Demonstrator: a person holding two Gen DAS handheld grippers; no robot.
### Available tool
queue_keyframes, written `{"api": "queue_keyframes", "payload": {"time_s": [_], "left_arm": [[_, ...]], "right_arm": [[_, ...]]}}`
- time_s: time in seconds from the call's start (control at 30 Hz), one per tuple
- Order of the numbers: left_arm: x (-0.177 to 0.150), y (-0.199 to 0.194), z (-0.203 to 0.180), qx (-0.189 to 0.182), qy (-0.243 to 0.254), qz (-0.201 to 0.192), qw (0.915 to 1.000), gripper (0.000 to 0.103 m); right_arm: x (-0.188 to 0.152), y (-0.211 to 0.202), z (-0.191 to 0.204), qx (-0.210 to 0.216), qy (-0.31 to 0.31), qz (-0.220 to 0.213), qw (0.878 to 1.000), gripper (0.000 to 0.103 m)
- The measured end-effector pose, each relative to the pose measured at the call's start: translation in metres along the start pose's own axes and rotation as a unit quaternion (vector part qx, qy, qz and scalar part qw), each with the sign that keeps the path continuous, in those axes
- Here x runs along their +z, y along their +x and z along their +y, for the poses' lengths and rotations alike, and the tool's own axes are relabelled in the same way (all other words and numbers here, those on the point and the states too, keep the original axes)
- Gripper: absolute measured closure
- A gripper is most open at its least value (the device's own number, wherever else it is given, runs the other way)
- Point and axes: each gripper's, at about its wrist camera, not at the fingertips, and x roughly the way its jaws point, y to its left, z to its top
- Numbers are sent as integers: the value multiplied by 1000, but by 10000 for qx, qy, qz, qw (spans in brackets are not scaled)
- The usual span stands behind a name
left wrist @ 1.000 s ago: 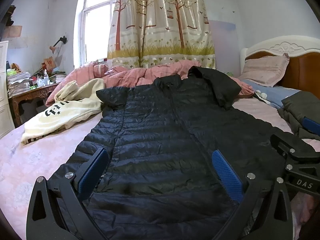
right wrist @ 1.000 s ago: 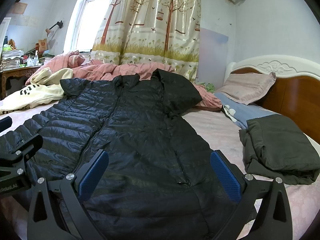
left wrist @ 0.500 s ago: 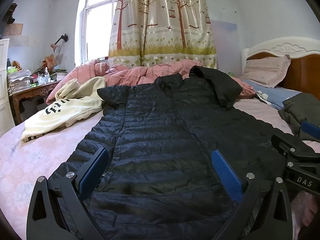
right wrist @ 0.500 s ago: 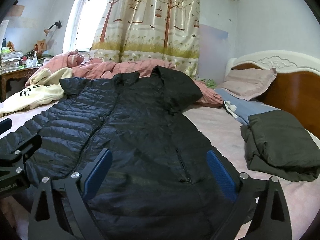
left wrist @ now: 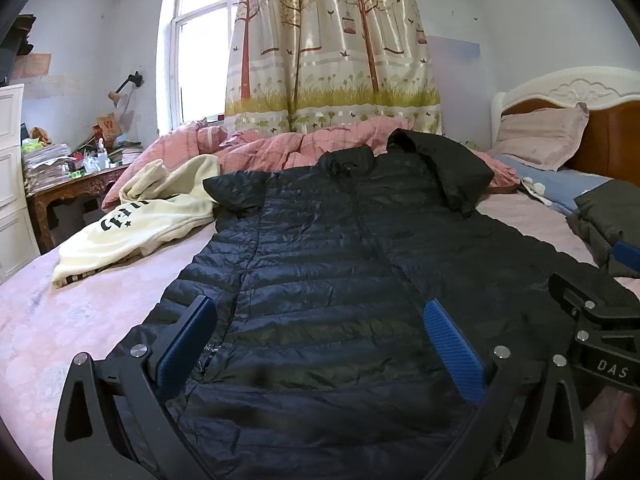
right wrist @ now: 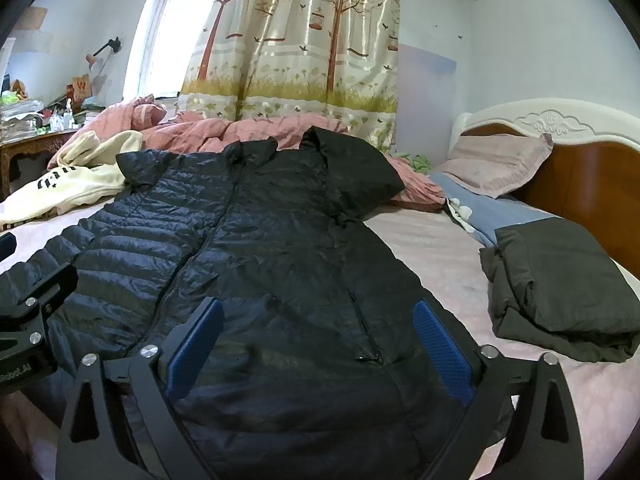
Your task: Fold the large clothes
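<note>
A black quilted jacket (left wrist: 328,280) lies spread front-up on the pink bed sheet (left wrist: 60,320), collar toward the window, hem toward both cameras. The left gripper (left wrist: 320,344) hangs over the hem with its jaws spread wide, nothing pinched between the blue pads (left wrist: 452,344). The right gripper (right wrist: 316,344) hangs over the hem beside it; its jaws have just been opening and stand spread wide, with only the flat jacket beneath them. The left wrist view shows the cream sweatshirt (left wrist: 140,216) with black lettering in full at the jacket's left, plus the cluttered wooden desk (left wrist: 72,192) and white drawers (left wrist: 10,176); it shows only a corner of the folded dark garment (left wrist: 608,216). The right wrist view shows that folded dark garment (right wrist: 560,296) whole, lying apart from the jacket near the pillow (right wrist: 496,164) and headboard (right wrist: 560,124). Both views show the tree-print curtain (right wrist: 292,40) and the rumpled pink quilt (left wrist: 300,144) behind the collar.
</note>
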Motion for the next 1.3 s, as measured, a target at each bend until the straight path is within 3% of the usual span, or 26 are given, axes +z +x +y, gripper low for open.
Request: {"api": "queue_keyframes", "payload": {"time_s": [0.17, 0.53, 0.9, 1.3], "left_arm": [[0, 5, 4, 27, -63, 138, 9999, 0], [2, 4, 5, 27, -53, 53, 10000, 0], [18, -36, 20, -300, -290, -427, 9982, 0], [27, -73, 22, -184, -111, -844, 9962, 0]], "right_arm": [[0, 5, 9, 70, -199, 165, 9996, 0], [2, 2, 11, 58, -222, 149, 9996, 0], [6, -27, -13, 415, 65, -38, 9991, 0], [21, -75, -29, 387, 182, -460, 9980, 0]]}}
